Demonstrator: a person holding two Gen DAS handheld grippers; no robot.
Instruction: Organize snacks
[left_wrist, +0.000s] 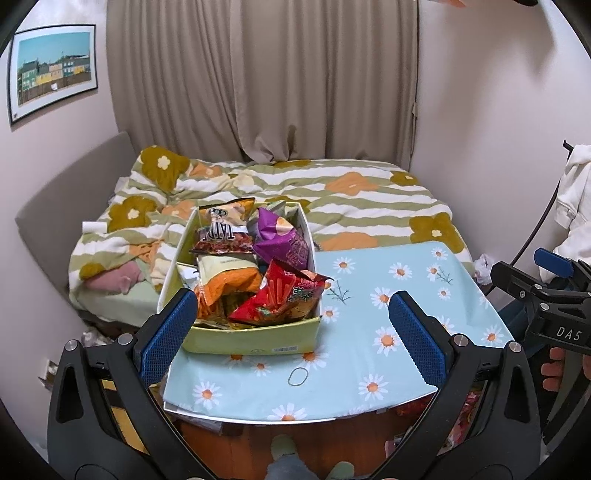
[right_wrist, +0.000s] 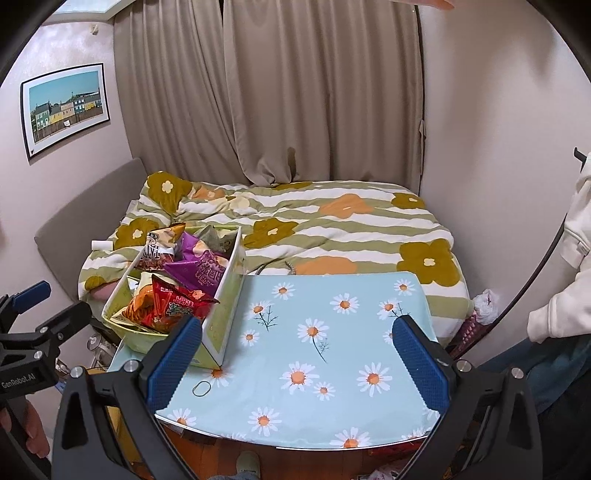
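A yellow-green cardboard box (left_wrist: 251, 338) stands on the left part of a small table with a daisy-print cloth (left_wrist: 388, 295). It is full of snack bags: a red bag (left_wrist: 284, 295), an orange bag (left_wrist: 229, 280), a purple bag (left_wrist: 284, 243) and a dark red and orange bag (left_wrist: 223, 229). The box also shows in the right wrist view (right_wrist: 221, 325). My left gripper (left_wrist: 291, 332) is open and empty in front of the box. My right gripper (right_wrist: 295, 354) is open and empty over the cloth (right_wrist: 332, 350), right of the box.
A rubber band (left_wrist: 297, 376) lies on the cloth near the table's front edge. A bed with a flowered quilt (left_wrist: 332, 195) stands behind the table. More snack bags lie on the floor at the lower right (left_wrist: 469, 406). White clothing (left_wrist: 572, 192) hangs at the right.
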